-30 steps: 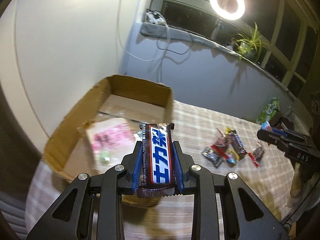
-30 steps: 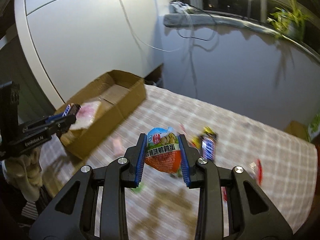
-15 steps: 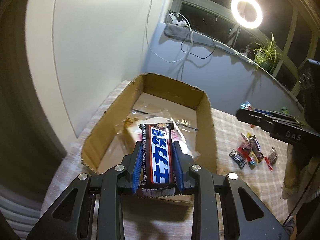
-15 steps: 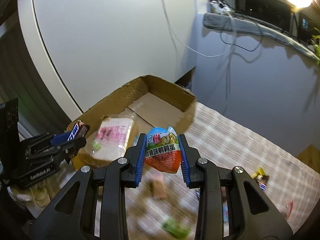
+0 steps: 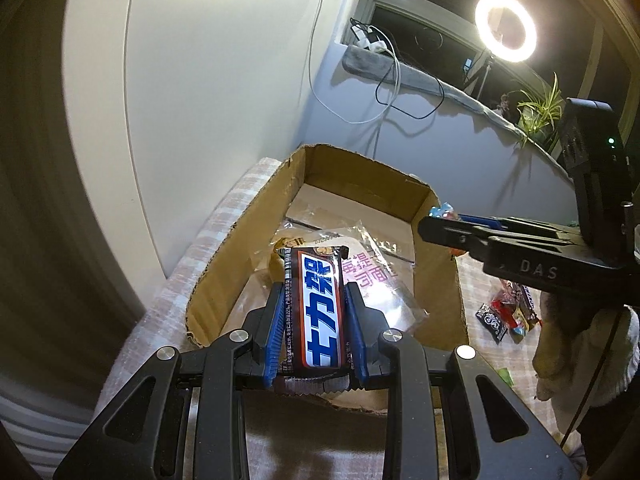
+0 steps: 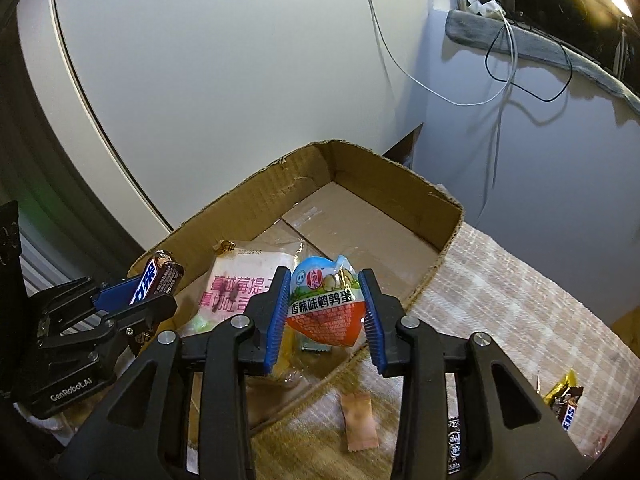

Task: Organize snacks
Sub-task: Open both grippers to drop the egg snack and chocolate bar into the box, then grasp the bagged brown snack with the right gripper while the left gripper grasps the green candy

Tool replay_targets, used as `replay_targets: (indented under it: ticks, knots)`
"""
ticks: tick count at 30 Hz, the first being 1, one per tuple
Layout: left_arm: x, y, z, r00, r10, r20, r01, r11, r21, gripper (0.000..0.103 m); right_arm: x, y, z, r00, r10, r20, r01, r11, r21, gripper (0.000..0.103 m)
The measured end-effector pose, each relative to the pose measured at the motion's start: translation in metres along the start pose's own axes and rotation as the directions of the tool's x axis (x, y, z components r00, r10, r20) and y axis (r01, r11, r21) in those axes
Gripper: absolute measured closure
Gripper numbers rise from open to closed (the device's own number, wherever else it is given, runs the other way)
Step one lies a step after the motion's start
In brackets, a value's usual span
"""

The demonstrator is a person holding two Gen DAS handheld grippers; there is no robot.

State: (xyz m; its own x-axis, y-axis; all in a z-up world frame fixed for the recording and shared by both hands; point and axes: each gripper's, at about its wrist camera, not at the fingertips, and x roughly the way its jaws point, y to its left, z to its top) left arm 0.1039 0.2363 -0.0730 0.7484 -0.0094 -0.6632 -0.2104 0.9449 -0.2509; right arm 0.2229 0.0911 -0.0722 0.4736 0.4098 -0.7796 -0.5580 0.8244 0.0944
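Both claws are hanging over the cardboard box [image 6: 400,184] — the left claw [image 5: 314,330] clamping a chocolate bar [image 5: 318,312] lengthwise, the right claw [image 6: 326,312] pinching a quail-egg pouch [image 6: 324,304] above the near wall.

Ahead of me a ring light [image 5: 506,27] glows against the dark window, with a spider plant [image 5: 538,110] on the grey sill [image 5: 420,76] to its right. A white charger [image 6: 478,0] sits at the sill's left end, its white and black cables [image 6: 504,80] drooping down the pale wall [image 6: 240,60].
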Motion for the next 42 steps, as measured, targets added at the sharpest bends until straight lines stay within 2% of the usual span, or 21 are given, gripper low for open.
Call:
replay_targets:
  ticks: [8, 11, 13, 24, 30, 42]
  knots:
    - [0.001, -0.003, 0.000, 1.000, 0.001, 0.005, -0.001, 1.000, 0.005, 0.075, 0.002, 0.001, 0.002, 1.000, -0.006, 0.003, 0.006, 1.000, -0.004, 0.062]
    - [0.000, -0.003, 0.001, 1.000, 0.006, 0.011, -0.006, 1.000, 0.004, 0.060, -0.001, 0.001, 0.003, 1.000, -0.015, 0.013, 0.015, 1.000, -0.006, 0.041]
    - [-0.002, -0.003, 0.001, 1.000, 0.007, 0.015, -0.007, 1.000, 0.002, 0.059, -0.004, 0.002, 0.003, 0.999, -0.017, 0.027, 0.017, 1.000, -0.007, 0.030]
    - [-0.012, -0.005, 0.001, 1.000, 0.000, 0.030, 0.000, 1.000, -0.003, 0.059, -0.021, -0.004, -0.003, 0.998, -0.024, 0.050, 0.024, 1.000, 0.016, 0.027]
    - [-0.019, -0.018, -0.001, 0.999, -0.026, 0.035, 0.026, 1.000, 0.006, 0.059, -0.052, -0.021, -0.016, 0.996, -0.034, 0.085, 0.029, 0.998, 0.057, 0.019]
    - [-0.021, -0.071, -0.012, 0.993, -0.119, 0.007, 0.119, 0.991, 0.065, 0.059, -0.119, -0.074, -0.058, 0.983, -0.141, 0.119, 0.127, 0.984, 0.124, 0.019]
